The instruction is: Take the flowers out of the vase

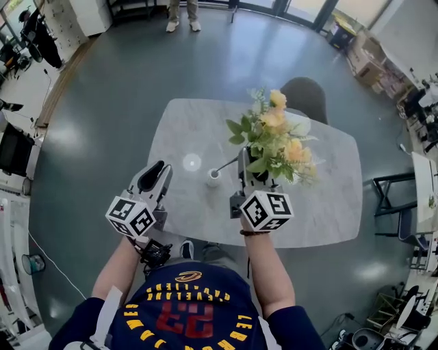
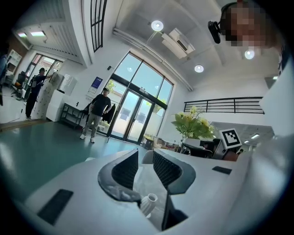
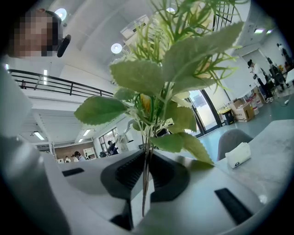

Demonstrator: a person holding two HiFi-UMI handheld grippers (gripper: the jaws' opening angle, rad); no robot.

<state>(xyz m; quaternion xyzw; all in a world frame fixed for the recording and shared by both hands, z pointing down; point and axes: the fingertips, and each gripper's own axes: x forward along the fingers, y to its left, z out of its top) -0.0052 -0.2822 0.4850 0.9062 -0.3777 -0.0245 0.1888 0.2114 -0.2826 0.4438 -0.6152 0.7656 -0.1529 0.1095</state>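
A small white vase (image 1: 214, 178) stands on the marble table (image 1: 328, 198). My right gripper (image 1: 243, 163) is shut on the thin stems of a bunch of yellow flowers with green leaves (image 1: 277, 140), which tilts up and to the right of the vase. In the right gripper view the stems (image 3: 147, 156) are pinched between the jaws and the leaves fill the view. The bare stem end points down-left at the vase mouth; I cannot tell whether it is still inside. My left gripper (image 1: 161, 172) hovers left of the vase, open and holding nothing (image 2: 144, 158), with the vase (image 2: 149, 202) showing below it.
A grey chair (image 1: 304, 96) stands at the table's far side. A white packet (image 3: 238, 154) lies on the table to the right. A person (image 1: 183, 14) stands far off on the green floor. Shelves and boxes line the room's edges.
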